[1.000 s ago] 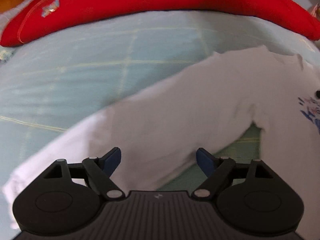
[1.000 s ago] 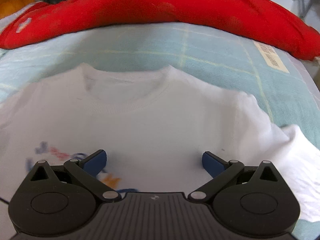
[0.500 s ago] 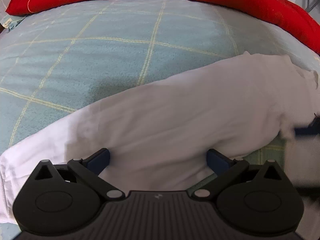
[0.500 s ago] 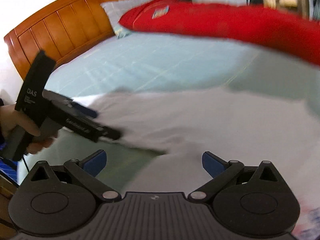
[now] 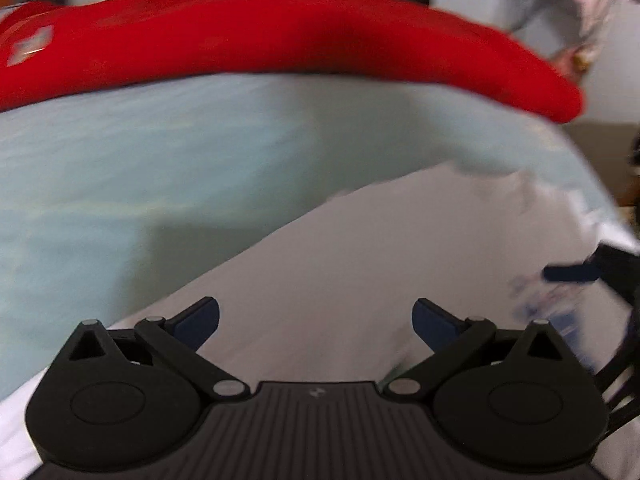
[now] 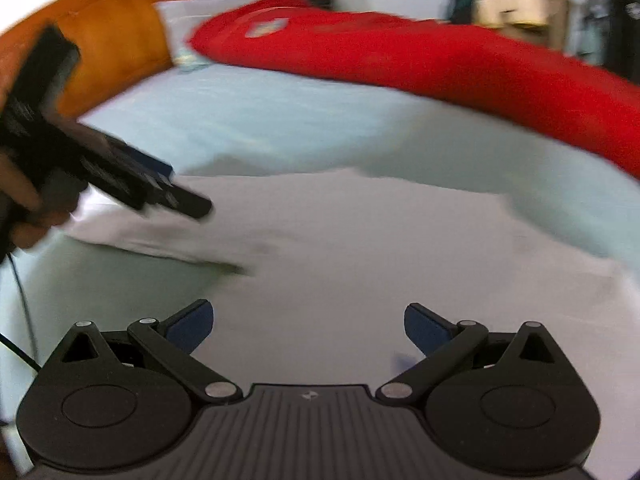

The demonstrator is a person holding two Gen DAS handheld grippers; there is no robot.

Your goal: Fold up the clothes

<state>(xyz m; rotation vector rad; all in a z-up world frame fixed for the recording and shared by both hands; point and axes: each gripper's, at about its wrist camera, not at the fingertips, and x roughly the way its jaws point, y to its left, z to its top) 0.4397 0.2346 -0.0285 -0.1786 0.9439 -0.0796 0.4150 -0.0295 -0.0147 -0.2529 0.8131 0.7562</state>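
Observation:
A white long-sleeved shirt (image 5: 360, 264) (image 6: 360, 248) lies spread on a pale blue bed sheet (image 5: 120, 168) (image 6: 256, 120). My left gripper (image 5: 316, 320) is open, low over the sleeve, with nothing between its blue-padded fingers. My right gripper (image 6: 308, 322) is open as well, over the shirt's body. In the right wrist view the left gripper (image 6: 176, 188) shows at the left, held by a hand (image 6: 24, 208) above the sleeve. In the left wrist view one blue finger of the right gripper (image 5: 572, 273) shows at the right edge, by the shirt's blue print (image 5: 552, 300). Both views are blurred.
A long red bolster (image 5: 280, 40) (image 6: 440, 60) lies across the far side of the bed. An orange wooden headboard (image 6: 120, 40) and a white pillow (image 6: 188, 16) stand at the far left. Furniture and clutter show blurred beyond the bed.
Both cameras have swung: the left gripper has turned right along the sleeve toward the shirt's body, and the right gripper has swung left to face the sleeve and the left gripper. Both stay open.

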